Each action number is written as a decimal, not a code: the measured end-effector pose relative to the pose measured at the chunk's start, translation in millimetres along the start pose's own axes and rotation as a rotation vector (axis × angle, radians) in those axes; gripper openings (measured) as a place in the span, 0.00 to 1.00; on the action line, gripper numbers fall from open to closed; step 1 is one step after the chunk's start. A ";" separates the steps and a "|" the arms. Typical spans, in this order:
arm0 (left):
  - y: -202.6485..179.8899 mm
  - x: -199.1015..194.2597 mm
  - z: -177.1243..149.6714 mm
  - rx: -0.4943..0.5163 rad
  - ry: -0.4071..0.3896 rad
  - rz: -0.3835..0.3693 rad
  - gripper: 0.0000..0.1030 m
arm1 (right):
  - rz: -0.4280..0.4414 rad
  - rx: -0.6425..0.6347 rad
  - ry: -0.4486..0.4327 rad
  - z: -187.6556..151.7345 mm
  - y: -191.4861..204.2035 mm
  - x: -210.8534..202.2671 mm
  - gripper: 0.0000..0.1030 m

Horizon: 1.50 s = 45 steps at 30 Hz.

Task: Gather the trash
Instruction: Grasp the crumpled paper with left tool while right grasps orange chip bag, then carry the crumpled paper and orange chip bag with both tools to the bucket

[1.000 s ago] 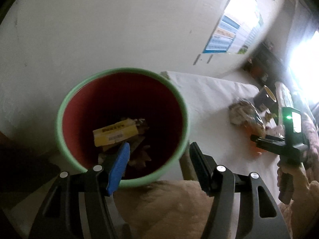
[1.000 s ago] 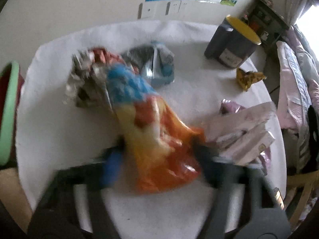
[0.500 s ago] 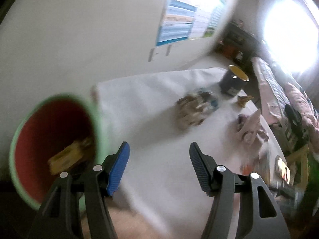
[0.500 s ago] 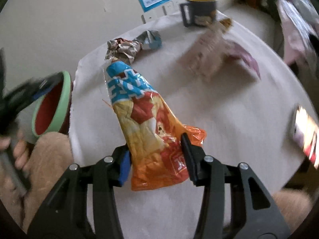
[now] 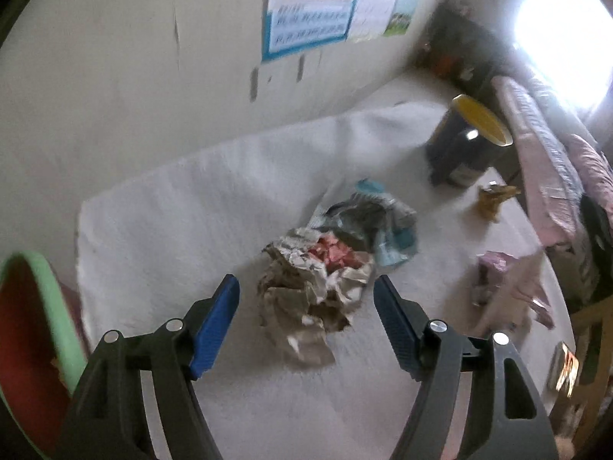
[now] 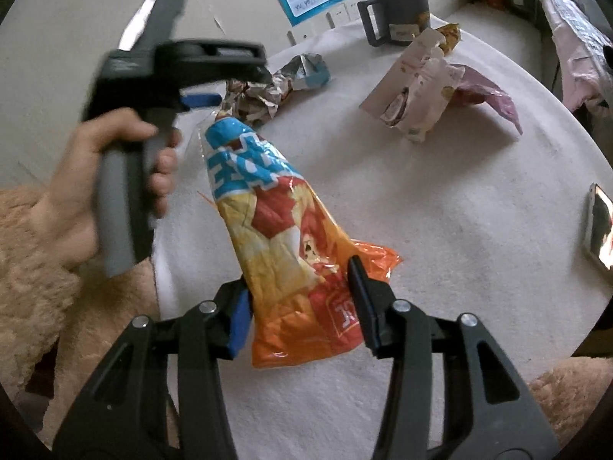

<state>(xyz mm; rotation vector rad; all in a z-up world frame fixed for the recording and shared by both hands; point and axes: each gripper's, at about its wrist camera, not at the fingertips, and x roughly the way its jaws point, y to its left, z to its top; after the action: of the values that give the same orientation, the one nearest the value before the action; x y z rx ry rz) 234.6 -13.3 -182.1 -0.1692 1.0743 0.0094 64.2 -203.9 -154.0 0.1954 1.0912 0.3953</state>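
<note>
Lifted off the table point(image 6: 459, 230), crinkled orange-blue chip bag point(image 6: 283, 230) hangs glossy

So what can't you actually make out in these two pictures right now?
- Bin: left wrist view, cut off by the left edge; contents unseen.
- Phone: right wrist view, cut by the right edge; screen only glare.
- Poster: both views, print too small or blurred.
- Crumpled wrapper: left view, motion blur hides any label.
- Chip bag: its lower end hidden behind the right tool.

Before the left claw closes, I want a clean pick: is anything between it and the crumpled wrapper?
Nothing visible. The left claw stands open around the crumpled wrapper, only bare white tablecloth beside it.
</note>
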 end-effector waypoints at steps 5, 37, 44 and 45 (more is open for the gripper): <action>-5.7 14.9 -4.6 0.020 0.030 -0.007 0.55 | 0.017 0.013 -0.002 1.0 -2.1 -0.2 0.44; -8.3 -214.9 -109.9 0.243 -0.292 0.052 0.33 | -0.072 -0.048 -0.021 -1.3 12.1 -8.9 0.45; -6.7 -240.1 -112.9 0.250 -0.348 0.052 0.33 | -0.088 -0.071 -0.041 -3.1 23.9 -16.2 0.45; -5.4 -243.2 -113.0 0.248 -0.355 0.053 0.33 | -0.089 -0.073 -0.041 -3.8 25.3 -16.9 0.45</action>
<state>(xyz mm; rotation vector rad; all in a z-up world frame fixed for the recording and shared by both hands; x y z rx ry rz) 20.1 -16.6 -21.0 0.0836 0.7179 -0.0448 48.6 -187.9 -133.2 0.0900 1.0394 0.3495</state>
